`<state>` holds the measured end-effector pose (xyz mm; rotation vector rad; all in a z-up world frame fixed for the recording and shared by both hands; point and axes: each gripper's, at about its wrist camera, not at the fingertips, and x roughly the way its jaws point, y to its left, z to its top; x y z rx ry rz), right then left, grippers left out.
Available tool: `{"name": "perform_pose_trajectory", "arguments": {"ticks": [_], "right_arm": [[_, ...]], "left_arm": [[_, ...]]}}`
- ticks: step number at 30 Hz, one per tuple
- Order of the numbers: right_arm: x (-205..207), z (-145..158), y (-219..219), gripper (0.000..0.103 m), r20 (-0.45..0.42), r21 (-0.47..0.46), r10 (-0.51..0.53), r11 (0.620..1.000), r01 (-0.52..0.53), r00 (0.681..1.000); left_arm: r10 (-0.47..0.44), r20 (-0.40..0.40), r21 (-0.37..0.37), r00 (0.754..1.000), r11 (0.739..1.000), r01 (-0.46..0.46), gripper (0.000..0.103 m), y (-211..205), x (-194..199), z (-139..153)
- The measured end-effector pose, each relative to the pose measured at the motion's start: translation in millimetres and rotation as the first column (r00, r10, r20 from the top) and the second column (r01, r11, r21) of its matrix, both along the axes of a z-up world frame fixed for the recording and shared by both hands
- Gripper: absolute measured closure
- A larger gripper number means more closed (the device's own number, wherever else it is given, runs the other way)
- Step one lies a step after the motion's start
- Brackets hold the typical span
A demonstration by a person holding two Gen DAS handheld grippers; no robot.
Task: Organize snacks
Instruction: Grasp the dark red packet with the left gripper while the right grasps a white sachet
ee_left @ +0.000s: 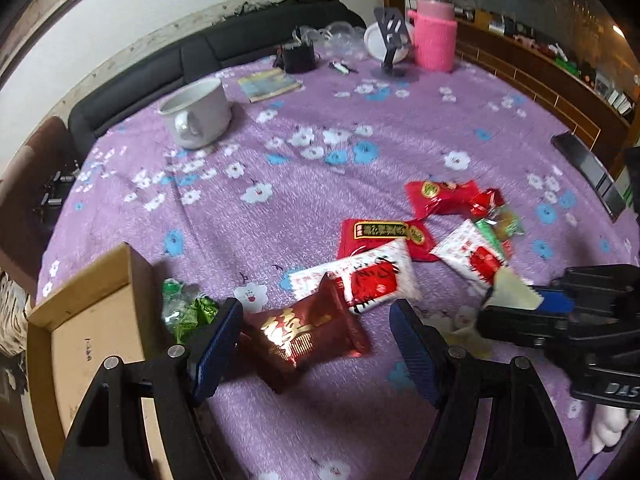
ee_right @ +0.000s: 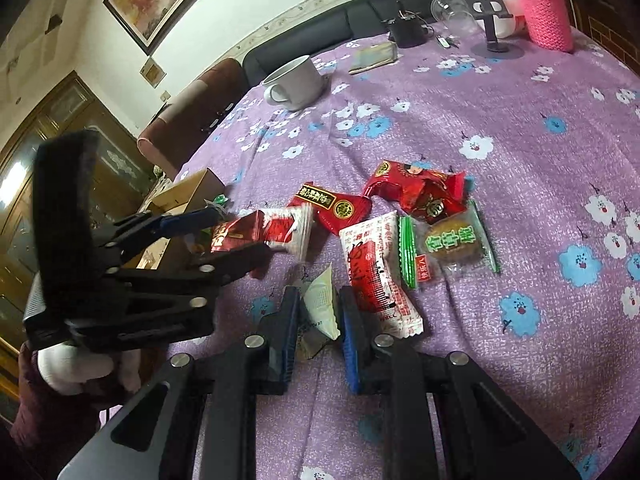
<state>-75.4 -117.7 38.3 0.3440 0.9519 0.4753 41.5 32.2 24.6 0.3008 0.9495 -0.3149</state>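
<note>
The right gripper (ee_right: 319, 320) has its fingers pinched on a small cream triangular packet (ee_right: 320, 312), caught near its lower end with the tip poking up past the pads. The left gripper (ee_left: 316, 340) has its fingers spread wide to either side of a dark red foil snack (ee_left: 308, 332) lying on the purple flowered cloth (ee_left: 280, 168); the pads sit beside it and don't appear to press it yet.

If it were me, I'd lift the cream packet straight up before swinging it, since a white-and-red packet (ee_right: 376, 280) lies right against that right finger and could drag along. The left fingers ought to settle lower and close across the foil snack's middle (foil is slippery, and it looks puffy).

The cardboard box (ee_left: 92, 312) sits just to the left, a green candy wrapper (ee_left: 184, 308) against its wall. More snacks lie scattered beyond, apparently still to sort.
</note>
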Motion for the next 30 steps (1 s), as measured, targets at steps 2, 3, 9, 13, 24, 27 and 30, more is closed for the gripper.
{"name": "perform_pose_trajectory", "arguments": {"ticks": [2, 3, 9, 13, 24, 27, 30], "right_arm": [[0, 0, 0, 0.084, -0.003, 0.001, 0.000, 1.000, 0.000, 1.000], [0, 0, 0, 0.084, -0.004, 0.001, 0.001, 1.000, -0.001, 1.000], [0, 0, -1, 0.084, -0.013, 0.006, 0.002, 1.000, -0.002, 1.000], [-1, 0, -3, 0.084, -0.017, -0.001, -0.004, 1.000, 0.004, 1.000], [-2, 3, -15, 0.085, -0.022, 0.033, -0.043, 0.999, 0.043, 0.999], [-2, 6, -22, 0.085, -0.017, 0.055, -0.068, 0.996, 0.069, 0.998], [-1, 8, -31, 0.086, -0.012, 0.075, -0.098, 0.992, 0.098, 0.995]], "left_arm": [[-0.025, -0.076, -0.023, 0.997, 0.999, 0.023, 0.037, -3, 0, -8], [-0.031, -0.095, -0.015, 0.995, 0.999, 0.029, 0.044, -5, -3, -12], [-0.078, -0.139, -0.073, 0.987, 0.995, 0.068, 0.054, -11, -34, -10], [-0.107, -0.147, -0.136, 0.983, 0.987, 0.087, 0.054, -11, -54, -1], [-0.033, -0.060, -0.180, 0.998, 0.983, 0.022, 0.044, -10, -34, 10], [-0.061, -0.064, -0.168, 0.996, 0.985, 0.050, 0.041, -23, -27, 0], [-0.085, -0.059, -0.113, 0.995, 0.991, 0.078, 0.041, -39, -25, -11]]}}
